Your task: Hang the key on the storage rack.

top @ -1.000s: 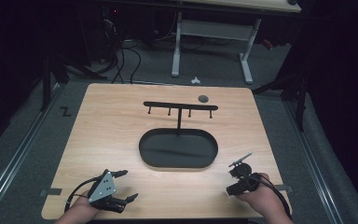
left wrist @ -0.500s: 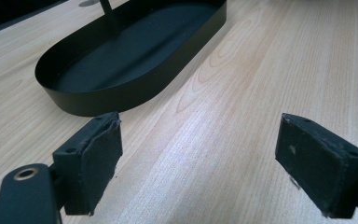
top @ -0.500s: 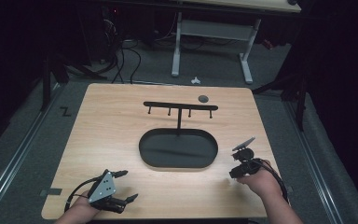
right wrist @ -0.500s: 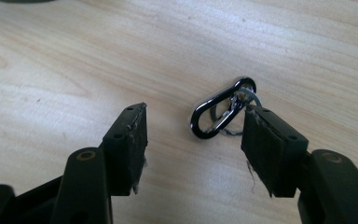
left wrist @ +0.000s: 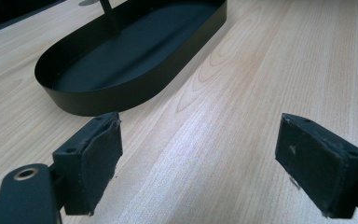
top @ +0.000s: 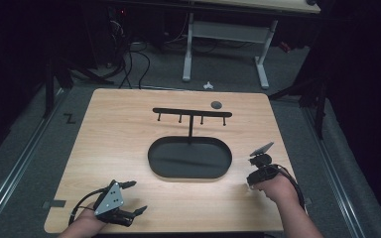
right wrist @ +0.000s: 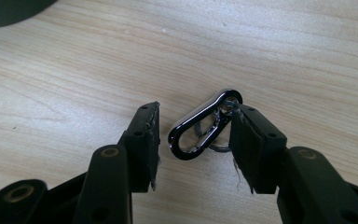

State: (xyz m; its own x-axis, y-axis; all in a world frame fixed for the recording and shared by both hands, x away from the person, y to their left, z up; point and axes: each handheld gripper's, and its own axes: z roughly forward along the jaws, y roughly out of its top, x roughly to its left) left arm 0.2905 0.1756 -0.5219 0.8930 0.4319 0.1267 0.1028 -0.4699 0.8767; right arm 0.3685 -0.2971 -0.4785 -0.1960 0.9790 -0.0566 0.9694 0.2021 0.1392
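Note:
A shiny metal carabiner with a small key ring lies flat on the wooden table. My right gripper stands open around it, points down at the table, and its right pad touches the carabiner's top end. In the high view the right gripper is at the table's right side, just right of the black oval tray. Near the front left corner, my left gripper rests open with nothing between its pads; it looks toward the tray.
A black stand with a crossbar and several short hooks rises from the tray's far side. A small dark round thing lies behind it on the table. Desk legs and cables are on the floor beyond the table.
My right hand has moved forward along the table's right side, toward the tray's right end. The left gripper has stayed where it was.

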